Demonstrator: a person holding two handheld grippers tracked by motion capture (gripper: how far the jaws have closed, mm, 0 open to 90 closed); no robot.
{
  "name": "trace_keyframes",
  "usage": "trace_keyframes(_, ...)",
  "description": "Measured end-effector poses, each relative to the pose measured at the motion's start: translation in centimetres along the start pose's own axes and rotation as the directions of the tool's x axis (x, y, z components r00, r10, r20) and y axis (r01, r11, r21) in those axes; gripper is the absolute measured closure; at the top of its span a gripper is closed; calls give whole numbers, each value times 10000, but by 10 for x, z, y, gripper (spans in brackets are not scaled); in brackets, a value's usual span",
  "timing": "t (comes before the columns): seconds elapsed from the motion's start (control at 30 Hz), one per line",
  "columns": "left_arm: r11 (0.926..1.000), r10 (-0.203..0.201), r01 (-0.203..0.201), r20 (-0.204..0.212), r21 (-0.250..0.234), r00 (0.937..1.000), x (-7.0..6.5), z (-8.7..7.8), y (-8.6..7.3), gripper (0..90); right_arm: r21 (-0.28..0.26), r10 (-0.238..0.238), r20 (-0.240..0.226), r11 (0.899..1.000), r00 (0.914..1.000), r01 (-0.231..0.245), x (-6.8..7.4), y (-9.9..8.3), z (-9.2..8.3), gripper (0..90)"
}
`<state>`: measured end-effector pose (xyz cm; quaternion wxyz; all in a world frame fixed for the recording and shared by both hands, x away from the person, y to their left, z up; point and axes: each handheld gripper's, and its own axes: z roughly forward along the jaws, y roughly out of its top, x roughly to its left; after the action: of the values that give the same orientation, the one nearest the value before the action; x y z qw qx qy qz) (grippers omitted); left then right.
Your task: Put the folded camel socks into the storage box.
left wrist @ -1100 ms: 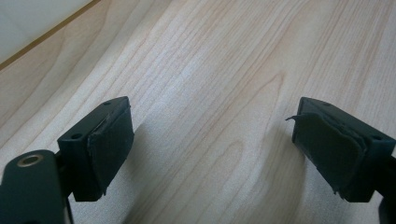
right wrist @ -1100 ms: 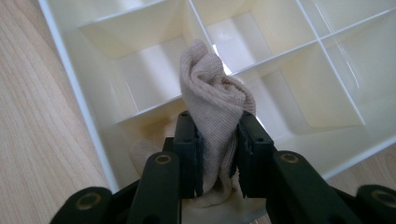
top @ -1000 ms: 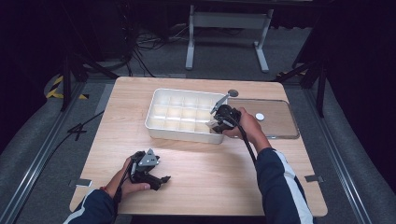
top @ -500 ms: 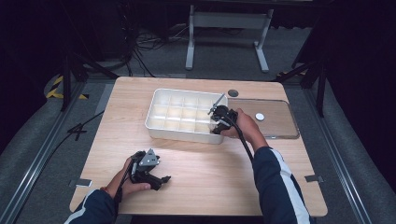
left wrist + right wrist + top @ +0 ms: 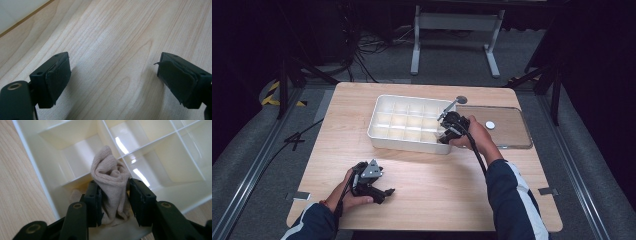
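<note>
Clear lid [image 5: 507, 127] beside divided tray [image 5: 384, 136]; right gripper [image 5: 113, 191] clamps beige cloth [image 5: 111, 180], probably over a corner compartment; left gripper [image 5: 112, 75] spread, empty.

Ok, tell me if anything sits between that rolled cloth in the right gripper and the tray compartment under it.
Nothing visible blocks it. The right gripper is shut on the beige rolled cloth, held over a corner compartment of the white divided tray. The compartments in view look empty; only the thin divider walls beside the cloth could catch it.
</note>
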<state>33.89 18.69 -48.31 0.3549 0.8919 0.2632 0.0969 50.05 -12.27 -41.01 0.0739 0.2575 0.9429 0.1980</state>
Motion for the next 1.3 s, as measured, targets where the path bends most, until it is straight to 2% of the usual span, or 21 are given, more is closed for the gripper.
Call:
trace_keyframes(0.4,10000,-56,57,12,-66,10000,0,1,0,118,-711,138,-53,9974,9999,-142,4,-3,-13,581)
trace_keyframes(0.53,10000,-49,49,5,-69,10000,0,0,0,118,-817,119,133,9966,9998,-108,5,-5,-15,587)
trace_keyframes(0.63,10000,-48,48,6,-58,10000,0,0,0,118,-985,224,152,9949,9996,-208,7,-7,-16,572)
trace_keyframes(0.67,10000,-48,48,8,-66,10000,0,0,0,118,-1034,205,308,9945,9993,-172,7,-8,-15,573)
trace_keyframes(0.97,10000,-47,47,8,-64,10000,0,0,0,118,-1637,522,215,9853,9984,-480,7,-15,-26,536)
trace_keyframes(1.3,10000,4,-4,-5,-13,10000,0,0,0,118,-1976,231,425,9802,9988,-143,18,-20,-39,513)
